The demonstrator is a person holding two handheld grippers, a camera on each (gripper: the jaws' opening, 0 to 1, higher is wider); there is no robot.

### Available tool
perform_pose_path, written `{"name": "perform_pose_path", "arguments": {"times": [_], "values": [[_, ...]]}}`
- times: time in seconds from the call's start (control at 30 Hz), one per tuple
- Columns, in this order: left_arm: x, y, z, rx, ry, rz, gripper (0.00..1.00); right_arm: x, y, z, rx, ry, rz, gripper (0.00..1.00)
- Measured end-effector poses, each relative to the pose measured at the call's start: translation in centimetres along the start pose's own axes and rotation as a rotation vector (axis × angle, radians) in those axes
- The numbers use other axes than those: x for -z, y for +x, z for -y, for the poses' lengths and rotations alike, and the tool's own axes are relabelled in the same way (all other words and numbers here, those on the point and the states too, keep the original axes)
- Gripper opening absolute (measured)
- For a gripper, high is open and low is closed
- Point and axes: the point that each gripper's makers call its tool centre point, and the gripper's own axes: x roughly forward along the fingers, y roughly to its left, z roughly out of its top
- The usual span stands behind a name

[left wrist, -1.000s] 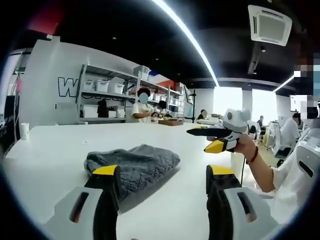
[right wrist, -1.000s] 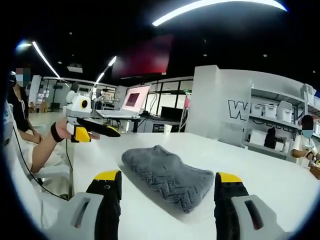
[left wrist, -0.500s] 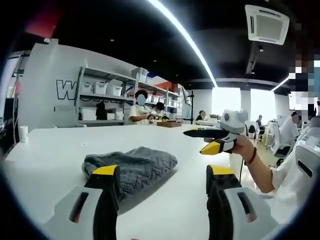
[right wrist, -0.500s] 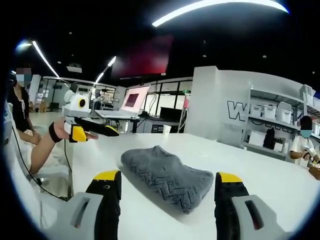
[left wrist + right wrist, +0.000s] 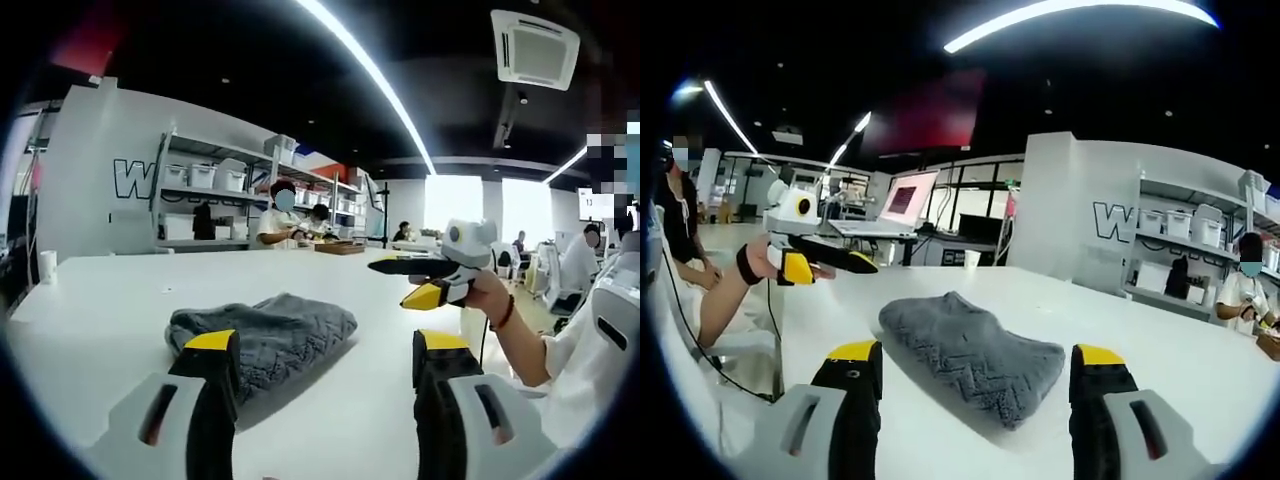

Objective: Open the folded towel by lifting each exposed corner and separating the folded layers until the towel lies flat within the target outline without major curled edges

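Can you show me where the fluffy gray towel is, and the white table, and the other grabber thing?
towel [image 5: 265, 330]: left gripper view, middle of its folded top.
table [image 5: 120, 285]: left gripper view, bare top behind the towel.
right gripper [image 5: 412, 281]: left gripper view, between its fingertips.

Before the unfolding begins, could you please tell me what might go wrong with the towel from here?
1. The folded grey knitted towel is a thick, rumpled bundle with no clear exposed corner, so open tongs may pinch several layers at once.
2. No target outline is visible on the white table, so flat placement may be hard to judge.
3. The left tongs and right tongs both hover apart from the towel; the smooth tabletop may let it slide when a corner is lifted.
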Motion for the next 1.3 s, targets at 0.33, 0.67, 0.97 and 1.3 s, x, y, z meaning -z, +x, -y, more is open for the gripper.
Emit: {"name": "perform_pose_path", "arguments": {"times": [0.33, 0.67, 0.97, 1.3], "values": [[0.2, 0.5, -0.4, -0.002, -0.008, -0.010, 0.69, 0.2, 0.3, 0.1, 0.000, -0.001, -0.009, 0.74], [0.4, 0.5, -1.0, -0.011, -0.024, -0.010, 0.69, 0.4, 0.6, 0.4, 0.006, 0.005, -0.014, 0.74], [0.5, 1.0, -1.4, -0.018, -0.024, -0.020, 0.69, 0.6, 1.0, 0.7, 0.010, 0.012, -0.019, 0.74], [0.9, 1.6, -2.1, -0.021, -0.040, -0.028, 0.70, 0.8, 1.3, 1.2, 0.017, 0.022, -0.025, 0.73]]}}
